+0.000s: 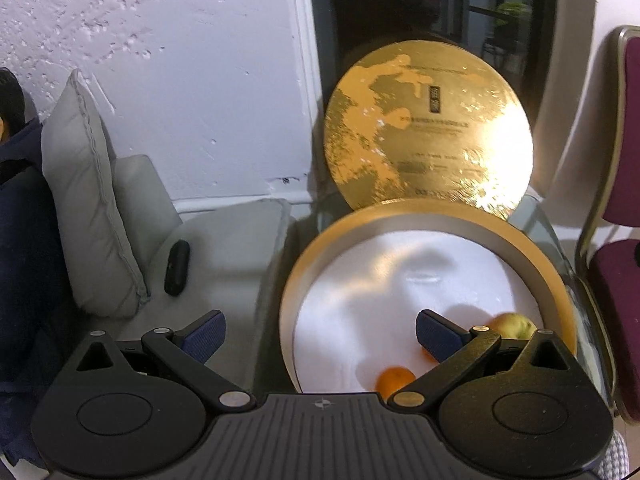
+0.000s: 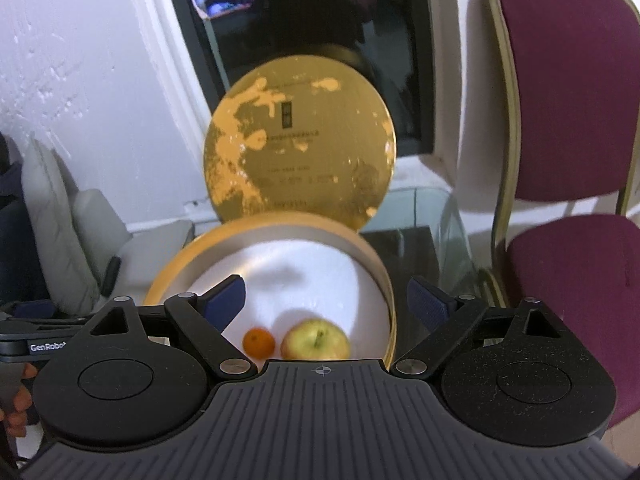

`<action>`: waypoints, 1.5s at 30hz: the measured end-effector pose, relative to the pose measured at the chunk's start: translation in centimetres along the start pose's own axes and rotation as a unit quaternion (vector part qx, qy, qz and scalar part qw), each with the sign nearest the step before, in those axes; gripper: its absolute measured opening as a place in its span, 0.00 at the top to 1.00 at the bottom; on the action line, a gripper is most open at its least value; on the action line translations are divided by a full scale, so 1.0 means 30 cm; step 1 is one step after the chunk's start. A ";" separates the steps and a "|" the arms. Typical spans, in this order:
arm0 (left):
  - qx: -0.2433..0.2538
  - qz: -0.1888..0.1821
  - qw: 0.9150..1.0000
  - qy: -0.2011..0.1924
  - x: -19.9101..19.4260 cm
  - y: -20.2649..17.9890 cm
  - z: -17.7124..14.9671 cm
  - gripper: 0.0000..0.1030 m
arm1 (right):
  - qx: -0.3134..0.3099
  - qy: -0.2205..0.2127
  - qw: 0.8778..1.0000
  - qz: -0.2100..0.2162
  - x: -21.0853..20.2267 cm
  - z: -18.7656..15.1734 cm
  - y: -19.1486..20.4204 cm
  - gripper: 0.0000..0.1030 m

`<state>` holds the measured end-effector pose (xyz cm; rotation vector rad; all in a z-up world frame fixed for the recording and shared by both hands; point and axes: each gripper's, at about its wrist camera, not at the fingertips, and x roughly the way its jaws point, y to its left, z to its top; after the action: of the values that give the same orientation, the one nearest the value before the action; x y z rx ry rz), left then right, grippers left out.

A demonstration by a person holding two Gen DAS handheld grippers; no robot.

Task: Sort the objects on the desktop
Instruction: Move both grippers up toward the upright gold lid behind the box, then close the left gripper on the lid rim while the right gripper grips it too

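A round gold box [image 1: 440, 216] [image 2: 280, 226] with a white inside stands on a glass table. In it lie a small orange [image 1: 394, 380] [image 2: 259, 342] and a yellow-green apple [image 1: 514, 326] [image 2: 315, 340]. The gold lid [image 1: 428, 132] [image 2: 300, 144] leans upright behind the box. My left gripper [image 1: 320, 336] is open over the box's left rim, with nothing between its fingers. My right gripper [image 2: 326, 302] hangs open above the box with the fruit below it, untouched. In the left wrist view a second sliver of orange shows behind the right finger.
Grey cushions [image 1: 88, 200] and a black oblong object [image 1: 177, 267] lie on a seat to the left. A purple chair [image 2: 568, 160] stands to the right of the glass table [image 2: 420, 216]. A dark window [image 2: 320, 20] and a white wall are behind. At the left edge a hand [image 2: 16, 400] holds a gripper.
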<state>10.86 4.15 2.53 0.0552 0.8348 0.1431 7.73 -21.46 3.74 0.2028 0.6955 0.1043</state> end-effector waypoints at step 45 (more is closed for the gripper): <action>-0.162 -0.155 0.973 -0.062 0.964 0.170 0.487 0.04 | 0.004 -0.104 0.994 0.024 0.891 0.493 -0.256 0.04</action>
<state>40.30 13.58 -8.37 -0.3689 0.6776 -0.0191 37.90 -26.83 -3.58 0.2344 0.4844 0.1238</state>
